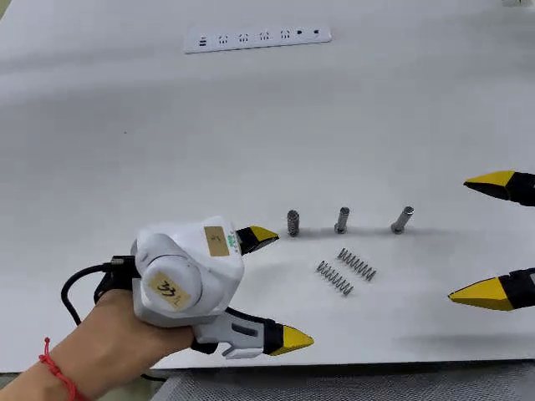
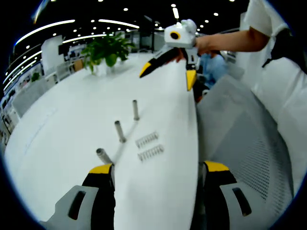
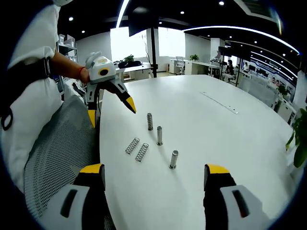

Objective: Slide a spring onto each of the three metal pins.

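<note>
Three metal pins stand in a row on the white table. The left pin (image 1: 293,222) (image 3: 149,121) wears a spring. The middle pin (image 1: 342,220) (image 3: 159,135) and the right pin (image 1: 402,219) (image 3: 173,159) are bare. Two loose springs (image 1: 357,264) (image 1: 334,278) lie side by side just in front of them, also visible as springs (image 2: 147,139) (image 2: 150,152). My left gripper (image 1: 282,287) (image 2: 158,167) is open, low on the table left of the springs. On the right, my right gripper (image 1: 475,238) (image 3: 153,168) is open, past the right pin. Neither holds anything.
A white power strip (image 1: 257,38) lies at the far side of the table. A grey mesh chair (image 1: 334,386) sits against the near table edge. A potted plant (image 2: 108,50) stands beyond one end of the table.
</note>
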Demonstrator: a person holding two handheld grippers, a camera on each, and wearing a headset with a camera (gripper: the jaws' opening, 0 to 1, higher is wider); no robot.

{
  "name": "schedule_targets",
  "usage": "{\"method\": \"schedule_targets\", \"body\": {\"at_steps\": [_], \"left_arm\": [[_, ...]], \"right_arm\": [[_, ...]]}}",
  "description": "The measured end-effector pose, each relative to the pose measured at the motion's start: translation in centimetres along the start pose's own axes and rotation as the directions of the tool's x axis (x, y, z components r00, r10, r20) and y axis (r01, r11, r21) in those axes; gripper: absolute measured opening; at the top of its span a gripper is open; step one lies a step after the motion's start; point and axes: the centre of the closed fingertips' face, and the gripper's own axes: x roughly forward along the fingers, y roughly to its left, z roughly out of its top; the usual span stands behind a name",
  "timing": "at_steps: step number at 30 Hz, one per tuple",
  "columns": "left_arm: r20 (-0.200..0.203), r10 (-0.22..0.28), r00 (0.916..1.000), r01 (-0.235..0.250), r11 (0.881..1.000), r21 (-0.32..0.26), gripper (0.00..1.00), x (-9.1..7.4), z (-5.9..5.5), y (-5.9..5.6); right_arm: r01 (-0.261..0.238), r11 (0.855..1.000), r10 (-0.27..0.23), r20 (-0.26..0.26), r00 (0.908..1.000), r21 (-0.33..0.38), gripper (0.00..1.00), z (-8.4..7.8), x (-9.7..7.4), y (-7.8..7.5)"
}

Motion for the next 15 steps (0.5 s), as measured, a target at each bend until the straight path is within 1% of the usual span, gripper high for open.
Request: {"method": "schedule_targets", "body": {"at_steps": [2,3,4,5,6,7,8,9,11,13,15], "left_arm": [[-0.019,-0.016,0.9997,0.016,1.0,0.018,0.74,0.7,0.1,-0.2],[-0.041,-0.021,0.9989,0.023,0.999,0.045,0.73,1.1,0.0,-0.3],[-0.051,-0.028,0.9983,0.031,0.998,0.061,0.71,1.4,0.1,-0.4],[-0.052,-0.035,0.998,0.038,0.997,0.068,0.7,1.8,0.2,-0.5],[-0.061,-0.042,0.9973,0.046,0.996,0.075,0.69,2.2,0.2,-0.6],[-0.083,-0.04,0.9957,0.048,0.994,0.094,0.68,2.4,0.0,-0.5],[-0.113,-0.034,0.993,0.05,0.989,0.139,0.66,2.7,-0.3,-0.3],[-0.125,-0.035,0.9916,0.055,0.986,0.158,0.63,2.9,-0.4,-0.3],[-0.143,-0.038,0.989,0.061,0.985,0.163,0.58,3.6,-0.5,-0.3],[-0.146,-0.043,0.9884,0.068,0.984,0.166,0.56,4.1,-0.3,-0.2],[-0.161,-0.036,0.9863,0.065,0.982,0.18,0.54,4.5,-0.4,0.1]], "right_arm": [[0.01,1.0,-0.01,0.0,1.0,0.009,0.86,-0.6,-0.4,-0.1],[0.015,1.0,-0.015,0.001,0.9999,0.019,0.86,-0.8,-0.6,-0.1],[0.019,1.0,-0.02,0.003,0.9998,0.023,0.86,-0.9,-0.7,-0.1],[0.025,0.999,-0.025,0.005,0.9997,0.028,0.85,-1.1,-0.9,-0.1],[0.032,0.999,-0.032,0.006,0.9995,0.032,0.85,-1.2,-1.0,-0.2],[0.035,0.999,-0.035,0.007,0.9994,0.035,0.85,-1.4,-1.1,-0.1],[0.041,0.998,-0.041,0.01,0.9991,0.042,0.85,-1.5,-1.2,-0.1],[0.046,0.998,-0.046,0.011,0.9989,0.046,0.85,-1.6,-1.3,-0.1],[0.054,0.997,-0.055,0.014,0.9984,0.056,0.85,-1.9,-1.6,-0.1],[0.064,0.996,-0.066,0.017,0.9977,0.068,0.84,-2.1,-1.8,-0.1],[0.072,0.994,-0.074,0.018,0.9971,0.076,0.84,-2.3,-2.0,-0.1]]}}
